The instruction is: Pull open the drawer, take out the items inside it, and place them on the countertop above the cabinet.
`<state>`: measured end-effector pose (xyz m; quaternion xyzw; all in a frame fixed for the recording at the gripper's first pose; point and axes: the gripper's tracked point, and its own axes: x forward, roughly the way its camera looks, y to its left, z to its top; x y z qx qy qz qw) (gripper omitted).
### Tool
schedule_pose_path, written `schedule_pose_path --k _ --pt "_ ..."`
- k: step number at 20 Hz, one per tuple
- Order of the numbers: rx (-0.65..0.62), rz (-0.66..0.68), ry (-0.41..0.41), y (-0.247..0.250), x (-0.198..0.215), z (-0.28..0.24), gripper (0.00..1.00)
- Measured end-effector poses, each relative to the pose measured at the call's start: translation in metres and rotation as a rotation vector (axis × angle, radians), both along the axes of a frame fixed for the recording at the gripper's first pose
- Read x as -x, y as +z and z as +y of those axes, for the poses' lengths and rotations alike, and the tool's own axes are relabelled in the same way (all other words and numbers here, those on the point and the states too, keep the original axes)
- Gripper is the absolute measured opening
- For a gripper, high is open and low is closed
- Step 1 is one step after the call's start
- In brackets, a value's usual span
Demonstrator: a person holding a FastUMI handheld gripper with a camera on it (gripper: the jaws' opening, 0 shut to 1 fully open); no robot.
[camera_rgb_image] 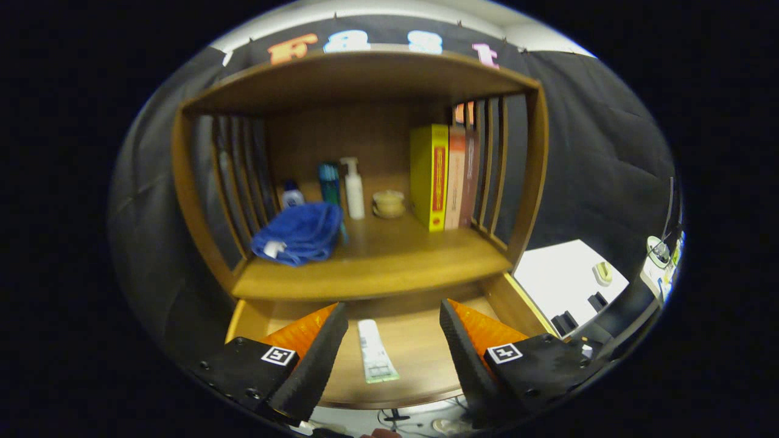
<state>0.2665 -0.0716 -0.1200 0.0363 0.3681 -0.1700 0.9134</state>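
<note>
The gripper [394,319] hangs with its two fingers spread wide and nothing between the pads, poised above the pulled-out wooden drawer [420,347]. Lying flat on the drawer's bare floor, in the gap between the fingers and a little nearer the left one, is a slim white squeeze tube with green print [375,351]. Its long axis runs almost straight away from the tool, tilted slightly, with the wide crimped end nearest and the narrow end toward the cabinet. So the fingers already straddle its short width, and I judge that a straight descent with little turning would bring the pads to its two long sides. The tube looks soft, smooth plastic that may slip or squash under a hard squeeze.

Beyond the drawer runs the smooth wooden countertop [371,274] of the slatted shelf unit. On it sit a rumpled blue cloth [298,234], a white pump bottle [353,188], a small round jar [389,204] and upright books led by a yellow one [429,176].
</note>
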Motion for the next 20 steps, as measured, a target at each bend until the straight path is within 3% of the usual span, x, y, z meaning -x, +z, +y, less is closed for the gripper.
schedule_pose_path --k 4,8,10,20 --pt "-0.084 0.250 0.050 -0.085 -0.025 0.014 0.99" --pt "-0.106 0.453 0.082 -0.145 -0.023 0.032 0.99" --pt "-0.162 0.491 0.083 -0.169 -0.020 0.045 0.99" --pt "-0.246 0.582 0.067 -0.199 -0.022 0.055 0.99"
